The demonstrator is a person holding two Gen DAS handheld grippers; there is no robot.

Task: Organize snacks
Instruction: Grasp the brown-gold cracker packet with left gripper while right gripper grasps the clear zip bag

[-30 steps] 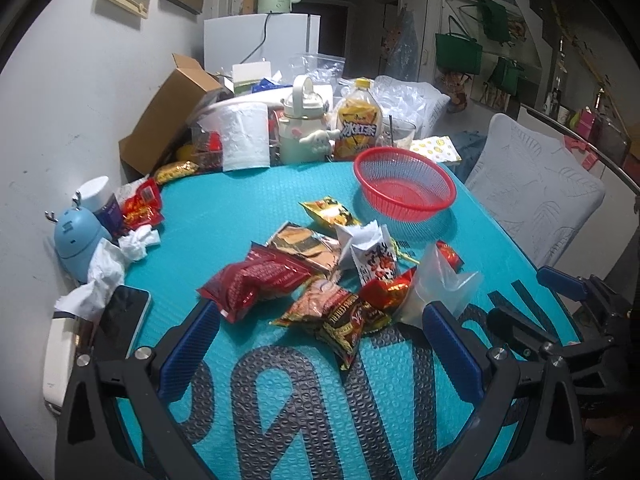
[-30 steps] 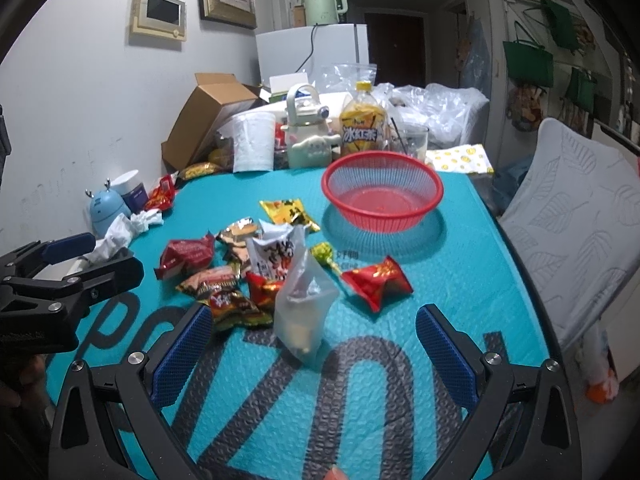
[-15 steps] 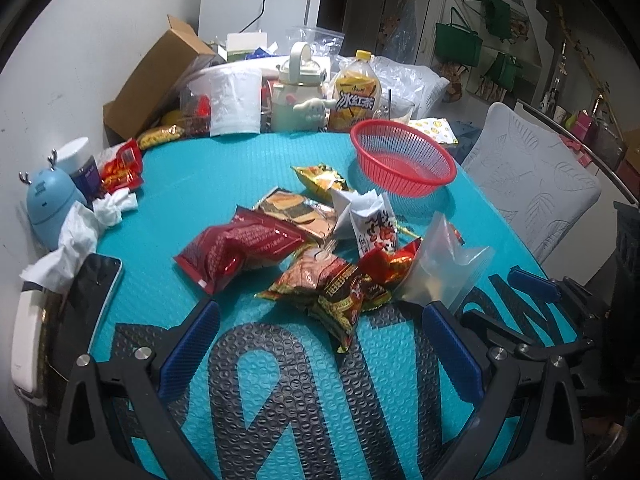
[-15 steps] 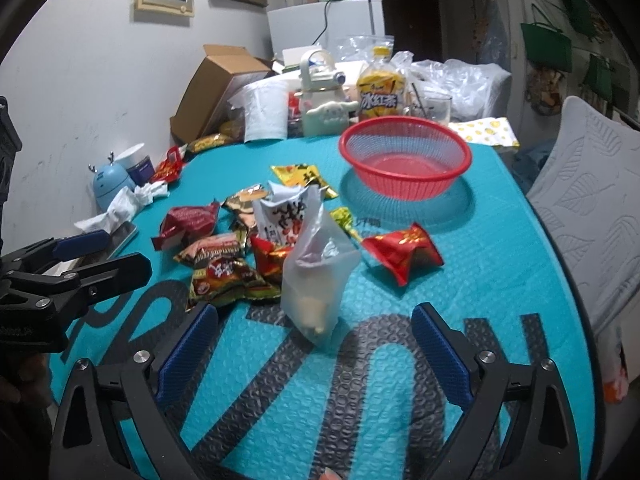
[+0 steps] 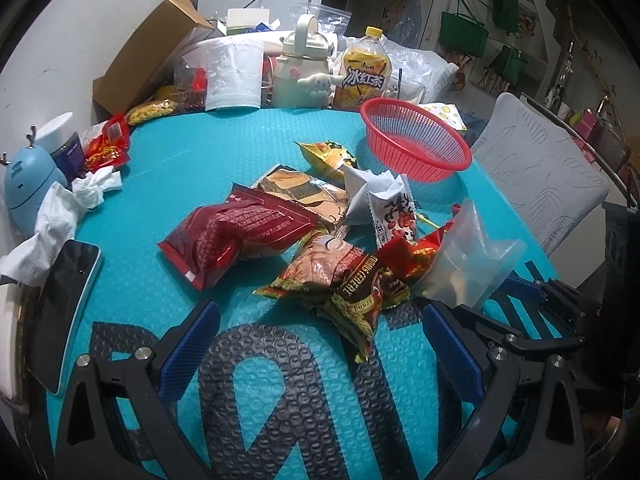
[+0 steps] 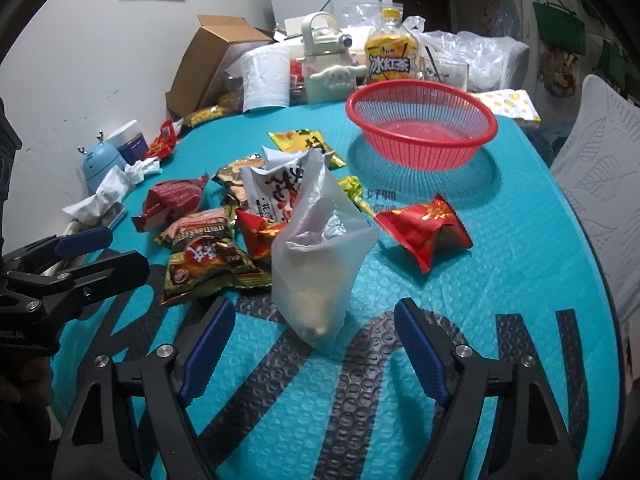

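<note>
Grippers both spread wide, nothing between the fingers: left gripper [image 5: 320, 344] hovers over the table's near edge facing the snack pile, right gripper [image 6: 316, 340] just short of a translucent plastic bag [image 6: 320, 256] standing upright at the pile's near side. Teal bubble mat [image 6: 500, 280] covers the table. Green-brown packet [image 5: 340, 280] lies nearest the left gripper, dark red packet [image 5: 236, 236] beside it toward the left edge, white peanut packet [image 5: 384, 208] behind. Lone red packet [image 6: 424, 232] sits apart, right of the bag. Red mesh basket [image 6: 420, 124] stands empty toward the far right. Tea bottle [image 6: 390, 56] and cardboard box [image 6: 212, 56] along the far edge.
</note>
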